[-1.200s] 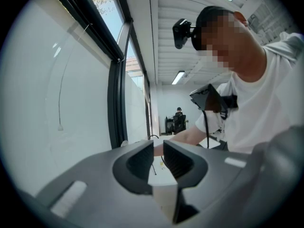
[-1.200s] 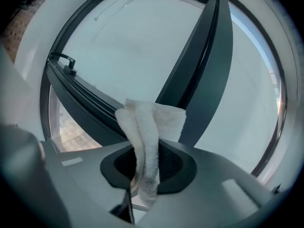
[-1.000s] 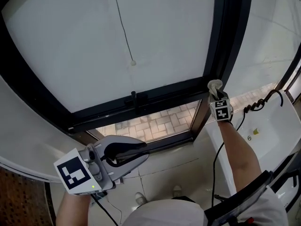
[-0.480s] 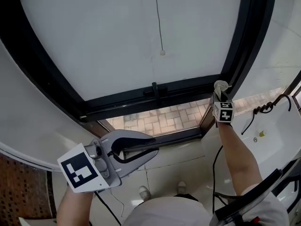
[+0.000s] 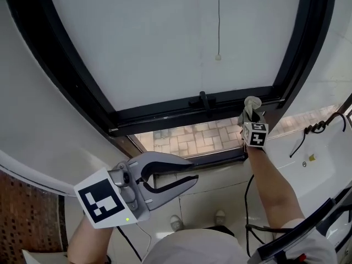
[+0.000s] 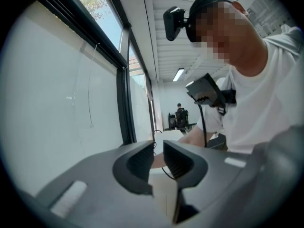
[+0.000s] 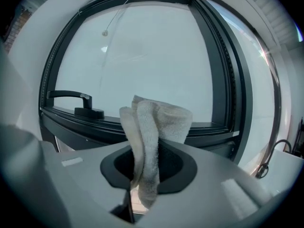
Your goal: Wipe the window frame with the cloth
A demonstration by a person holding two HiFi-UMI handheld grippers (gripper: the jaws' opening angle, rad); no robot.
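Note:
The black window frame's bottom rail (image 5: 165,117) runs across the head view, with a black handle (image 5: 203,100) on it. My right gripper (image 5: 253,117) is shut on a folded white cloth (image 5: 252,104), which is pressed to the rail between the handle and the right-hand corner. From the right gripper view the cloth (image 7: 154,122) sticks up out of the right gripper (image 7: 147,163) in front of the rail (image 7: 190,127) and handle (image 7: 78,99). Low at the left, away from the window, my left gripper (image 5: 193,174) is open and holds nothing; it (image 6: 158,156) points along the glass.
A blind cord with a bead (image 5: 218,56) hangs in front of the frosted pane. Paving shows through the lower pane (image 5: 192,136). A white basin (image 5: 324,153) with a black coiled cable (image 5: 316,128) stands at the right. The person's shoes (image 5: 177,223) are below.
The right gripper has slid the cloth left along the bottom rail, from the right corner towards the handle. The left gripper has stayed low and open.

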